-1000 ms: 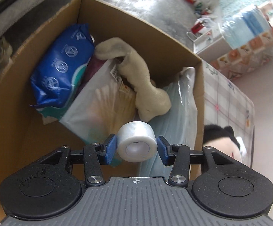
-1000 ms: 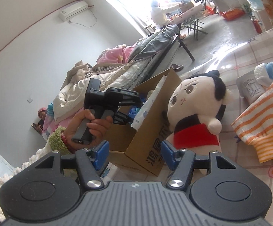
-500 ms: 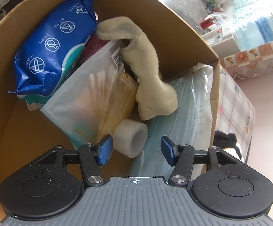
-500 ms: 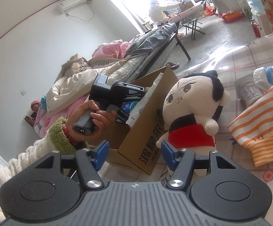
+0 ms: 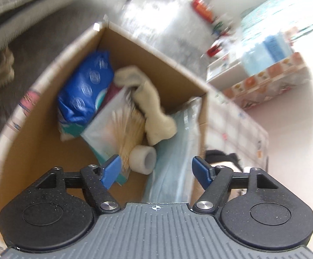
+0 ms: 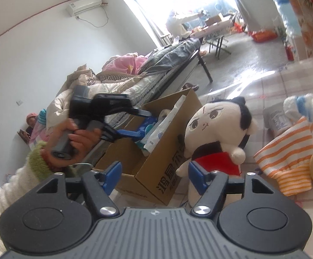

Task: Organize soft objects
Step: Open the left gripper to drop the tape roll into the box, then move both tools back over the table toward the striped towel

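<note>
A cardboard box (image 5: 37, 133) (image 6: 156, 172) holds a blue packet (image 5: 85, 92), a clear bag of cotton swabs (image 5: 115, 127), a cream sock (image 5: 152, 110) and a pale blue pack (image 5: 173, 164). A white tape roll (image 5: 142, 159) lies loose inside it. My left gripper (image 5: 156, 169) hangs above the box, its jaws opening, nothing between them. My right gripper (image 6: 154, 177) faces the box's outer side and a plush doll (image 6: 217, 133) beside it; its jaws are opening too, empty. The left gripper (image 6: 135, 123) shows over the box in the right wrist view.
An orange-striped cloth (image 6: 290, 157), a blue-and-white soft toy (image 6: 303, 105) and a grey pouch (image 6: 275, 118) lie on the checked tablecloth (image 6: 286, 75) right of the doll. A bed (image 6: 135, 79) piled with bedding stands behind the box. A person (image 6: 178, 23) sits at a far table.
The left gripper let go of the white tape roll, which dropped into the box, then rose and pulled back with jaws wider. The right gripper widened a little and rolled.
</note>
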